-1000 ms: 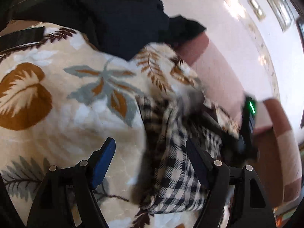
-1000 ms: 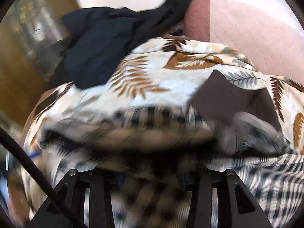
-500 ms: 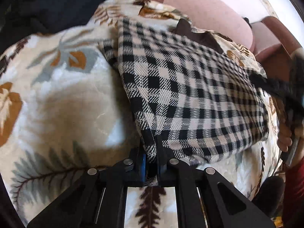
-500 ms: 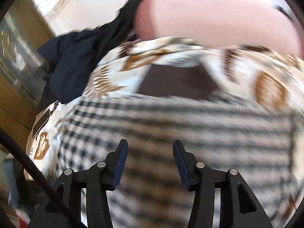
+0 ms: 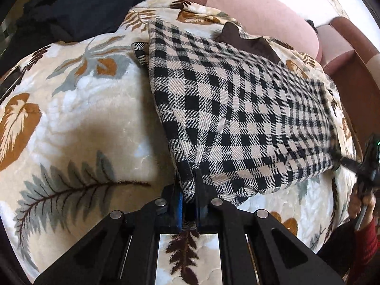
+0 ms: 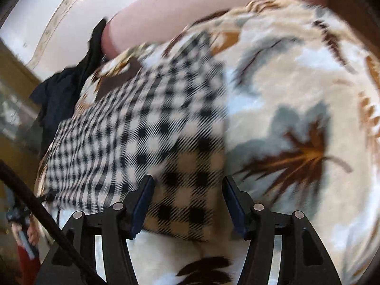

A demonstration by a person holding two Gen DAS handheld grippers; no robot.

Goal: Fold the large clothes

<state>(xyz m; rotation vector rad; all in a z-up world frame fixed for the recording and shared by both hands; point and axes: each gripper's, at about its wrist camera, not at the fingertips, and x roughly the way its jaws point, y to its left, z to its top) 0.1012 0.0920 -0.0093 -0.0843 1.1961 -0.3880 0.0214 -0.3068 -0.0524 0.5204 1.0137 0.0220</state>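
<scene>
A black-and-cream checked cloth [image 5: 237,109] lies spread flat on a leaf-patterned blanket [image 5: 78,123]. My left gripper [image 5: 188,190] is shut on the cloth's near left corner, which is pinched between its blue pads. In the right wrist view, blurred by motion, my right gripper [image 6: 187,201] straddles the near right corner of the checked cloth [image 6: 133,130]. Its jaws are closing, the cloth is between them, and the pads stand apart from it. The right gripper also shows at the left wrist view's right edge, in a hand [image 5: 361,204] with a red sleeve.
A heap of dark navy clothing [image 5: 83,2] lies at the back left of the blanket. A pink sofa back [image 5: 261,11] rises behind. A brown patch [image 5: 247,40] peeks out past the cloth's far edge. A black cable [image 6: 35,209] crosses the right wrist view's lower left.
The left gripper shut on the cloth's corner and has held it since. The crumpled cloth is now spread flat. The right gripper swept across to the cloth's right corner, jaws narrowing.
</scene>
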